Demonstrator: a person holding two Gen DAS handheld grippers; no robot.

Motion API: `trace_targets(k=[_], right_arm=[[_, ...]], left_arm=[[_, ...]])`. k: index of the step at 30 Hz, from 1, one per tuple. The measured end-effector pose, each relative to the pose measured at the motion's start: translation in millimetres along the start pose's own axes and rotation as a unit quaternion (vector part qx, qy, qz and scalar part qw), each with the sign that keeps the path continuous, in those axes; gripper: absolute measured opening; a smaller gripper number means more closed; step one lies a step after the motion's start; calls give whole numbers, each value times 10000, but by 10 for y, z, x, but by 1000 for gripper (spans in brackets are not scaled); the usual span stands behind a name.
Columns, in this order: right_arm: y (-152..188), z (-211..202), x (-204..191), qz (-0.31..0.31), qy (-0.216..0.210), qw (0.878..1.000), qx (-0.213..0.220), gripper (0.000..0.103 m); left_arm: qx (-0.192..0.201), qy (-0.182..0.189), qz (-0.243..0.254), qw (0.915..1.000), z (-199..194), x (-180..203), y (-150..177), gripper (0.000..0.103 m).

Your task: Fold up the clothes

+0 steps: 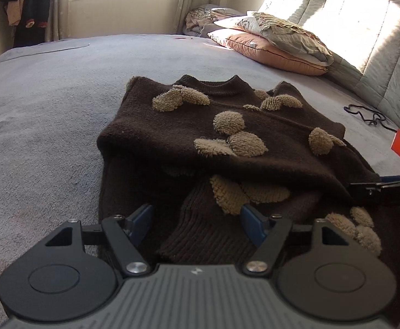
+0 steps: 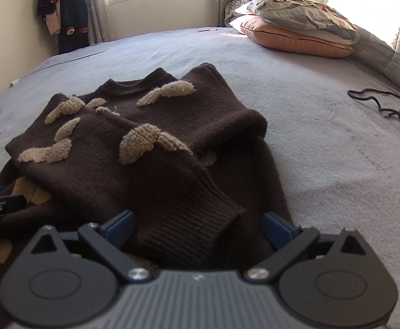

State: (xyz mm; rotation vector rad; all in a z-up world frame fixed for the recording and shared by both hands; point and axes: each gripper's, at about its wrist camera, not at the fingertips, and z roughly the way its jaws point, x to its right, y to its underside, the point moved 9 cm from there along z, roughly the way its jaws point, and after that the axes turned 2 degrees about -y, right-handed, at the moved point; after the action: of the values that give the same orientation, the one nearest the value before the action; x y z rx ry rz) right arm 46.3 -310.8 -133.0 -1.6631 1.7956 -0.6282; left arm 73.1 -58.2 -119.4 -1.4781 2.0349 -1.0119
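On the grey bed [image 1: 49, 96] my brown sweater [image 1: 227, 137] lies with both sleeves folded across its front. Both my left gripper [image 1: 197, 213] and right gripper [image 2: 198, 223] stand wide, gripping nothing. I judge the bottom-to-collar fold remains.

The right gripper [image 1: 386, 192] bears white letters "DAS" (cut off at the edge).
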Motion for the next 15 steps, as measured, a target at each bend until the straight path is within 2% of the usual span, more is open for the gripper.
trace_targets(k=[2,5,9,15], right_arm=[[49,-82,1,52,-3,9997,-246,100],[142,-213,-21,-12,34,9983,-587,100],[245,-463,-20,-92,150,9981,-591,100],[356,-707,148,206,181,9979,-581,100]], left_arm=[[-95,-76,60,9999,-159,3,87,73],[-385,-69,-174,9991,-359,-42,162,73],[-715,104,-643,9953,-605,-124,270,73],[-889,253,-1094,9897,-853,-347,444,73]])
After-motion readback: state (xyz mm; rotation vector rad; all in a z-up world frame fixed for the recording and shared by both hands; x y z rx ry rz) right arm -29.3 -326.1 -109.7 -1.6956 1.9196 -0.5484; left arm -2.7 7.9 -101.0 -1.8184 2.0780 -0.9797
